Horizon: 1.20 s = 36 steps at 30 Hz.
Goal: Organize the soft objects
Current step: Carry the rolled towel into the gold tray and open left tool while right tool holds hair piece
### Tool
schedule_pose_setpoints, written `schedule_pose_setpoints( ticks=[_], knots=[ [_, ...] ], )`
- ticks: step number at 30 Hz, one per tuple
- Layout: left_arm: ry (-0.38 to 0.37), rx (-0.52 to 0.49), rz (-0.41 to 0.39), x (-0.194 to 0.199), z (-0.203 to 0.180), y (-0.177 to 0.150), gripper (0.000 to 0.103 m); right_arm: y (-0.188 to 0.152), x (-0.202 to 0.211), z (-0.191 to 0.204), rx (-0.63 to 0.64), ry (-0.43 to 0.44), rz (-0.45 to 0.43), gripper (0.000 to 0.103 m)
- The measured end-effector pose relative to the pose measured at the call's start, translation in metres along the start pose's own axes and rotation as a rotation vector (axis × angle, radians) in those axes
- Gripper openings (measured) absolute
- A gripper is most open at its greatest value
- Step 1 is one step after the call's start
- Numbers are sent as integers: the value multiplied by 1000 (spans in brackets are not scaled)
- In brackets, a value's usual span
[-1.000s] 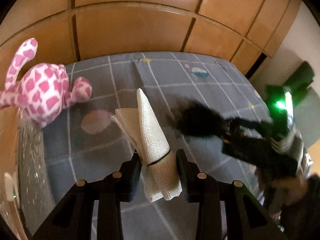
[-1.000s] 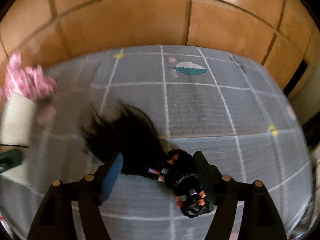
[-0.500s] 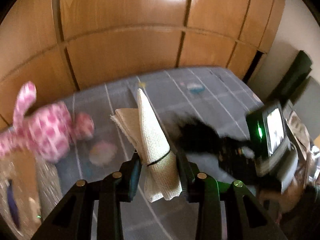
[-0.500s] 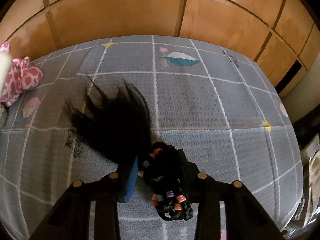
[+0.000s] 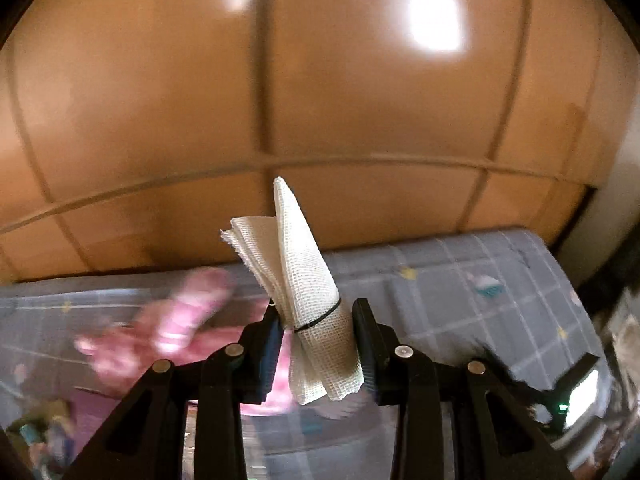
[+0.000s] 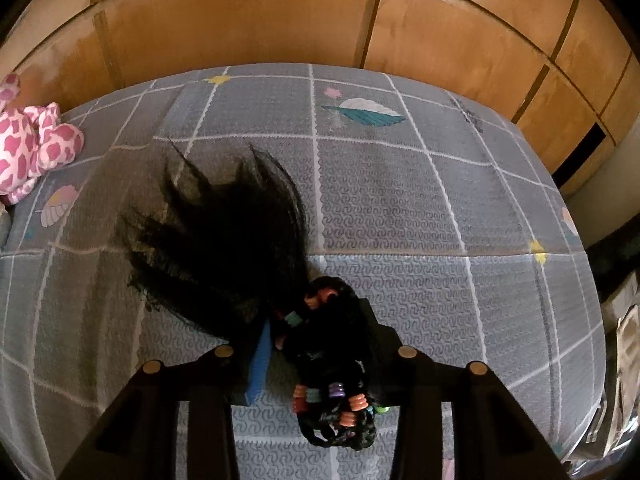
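My left gripper [image 5: 316, 320] is shut on a rolled white mesh cloth [image 5: 304, 264] tied with a black band, held upright well above the mat. A pink-and-white spotted plush [image 5: 176, 320] lies blurred below it, and shows sharply in the right wrist view as the plush [image 6: 32, 144] at the mat's far left. My right gripper [image 6: 316, 316] points down at the mat, its pads pressing the beaded, braided end [image 6: 340, 396] of a black hair wig [image 6: 224, 248]. Its jaws are opening slightly with the wig still between them. The loose hair fans out to the upper left.
A grey checked play mat [image 6: 400, 200] covers the floor up to a wall of brown wooden wardrobe doors [image 6: 240, 20]. Boxes and clutter [image 6: 624, 340] sit beyond the mat's right edge. In the left wrist view, the other gripper's lit screen [image 5: 580, 396] shows at lower right.
The left gripper has risen and tilted up with the cloth roll, so the wardrobe now fills its view. The right gripper's jaws have closed in on the wig's beaded end and stayed in place.
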<state>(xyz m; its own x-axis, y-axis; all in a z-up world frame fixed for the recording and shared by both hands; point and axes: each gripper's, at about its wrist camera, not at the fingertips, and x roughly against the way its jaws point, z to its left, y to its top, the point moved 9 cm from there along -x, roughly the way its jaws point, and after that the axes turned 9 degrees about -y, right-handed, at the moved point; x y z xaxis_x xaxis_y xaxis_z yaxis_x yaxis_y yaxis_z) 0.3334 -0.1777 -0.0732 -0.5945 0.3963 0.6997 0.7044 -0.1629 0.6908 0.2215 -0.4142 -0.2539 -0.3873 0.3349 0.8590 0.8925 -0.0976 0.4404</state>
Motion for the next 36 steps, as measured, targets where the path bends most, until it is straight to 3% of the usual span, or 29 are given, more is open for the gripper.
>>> schedule_pose_setpoints(
  ticks=[8,16,24,36],
  knots=[
    [160,118,-74,61,111,-8,35,1,-1,1,20,-23,-13,41],
    [257,257,-108,118,200,-63,35,3,1,3,58,-57,-38,42],
    [311,336,-108,164,234,-141,35,7,5,12,131,-121,-91,43],
    [432,378,-121,222,246,-249,35,6,11,24,183,-152,-147,38]
  ],
)
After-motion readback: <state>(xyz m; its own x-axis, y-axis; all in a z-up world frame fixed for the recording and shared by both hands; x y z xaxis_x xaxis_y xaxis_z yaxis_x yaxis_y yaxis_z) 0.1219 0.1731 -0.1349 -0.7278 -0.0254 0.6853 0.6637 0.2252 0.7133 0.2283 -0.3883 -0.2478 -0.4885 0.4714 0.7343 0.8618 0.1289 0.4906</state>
